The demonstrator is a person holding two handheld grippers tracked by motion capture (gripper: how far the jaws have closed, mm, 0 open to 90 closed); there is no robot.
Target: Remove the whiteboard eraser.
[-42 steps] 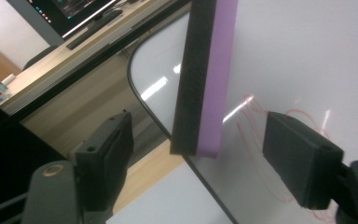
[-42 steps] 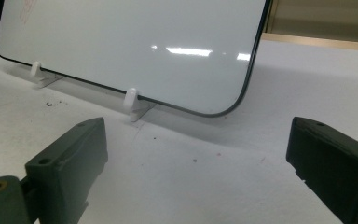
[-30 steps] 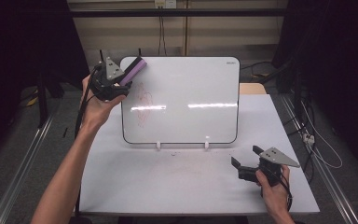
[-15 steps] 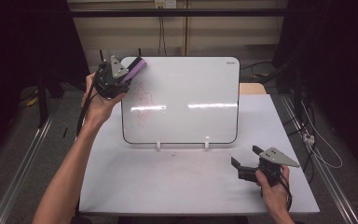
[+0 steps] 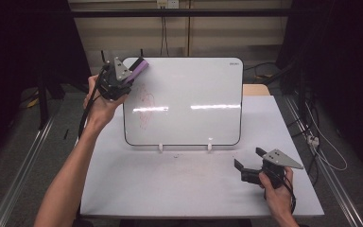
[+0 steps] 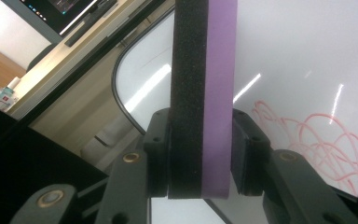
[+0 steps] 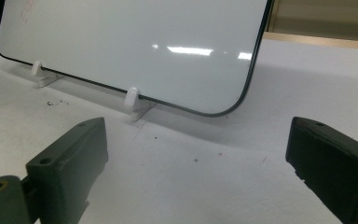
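Grip first: we hold the left gripper [image 5: 123, 78] at the upper left of the high view, and its jaws are clamped on an eraser [image 5: 137, 71], a block with a black felt layer and a purple layer. We have just been closing these jaws, with the eraser between them. In the left gripper view the eraser [image 6: 203, 93] stands upright through the middle of the frame, and both black jaws press flat on its two sides near its lower end.

The eraser sits at the top left corner of the whiteboard [image 5: 194, 85], which stands propped on two small white feet [image 5: 160, 147] in the upper middle of the high view. Whether the felt touches the board face we cannot tell. Just right of the gripper, on the left part of the board, we see a patch of looping red scribble [image 5: 144, 101]; in the left gripper view the same red loops [image 6: 321, 144] fill the lower right of the frame, beside the eraser and apart from it.

Our right gripper [image 5: 250, 168] rests low at the lower right of the high view, on the white table [image 5: 170, 189], well apart from the board. Its jaws stand wide open with nothing between them; in the right gripper view they rise at the lower left and lower right corners, with bare table and the lower right corner of the whiteboard [image 7: 144, 46] beyond.
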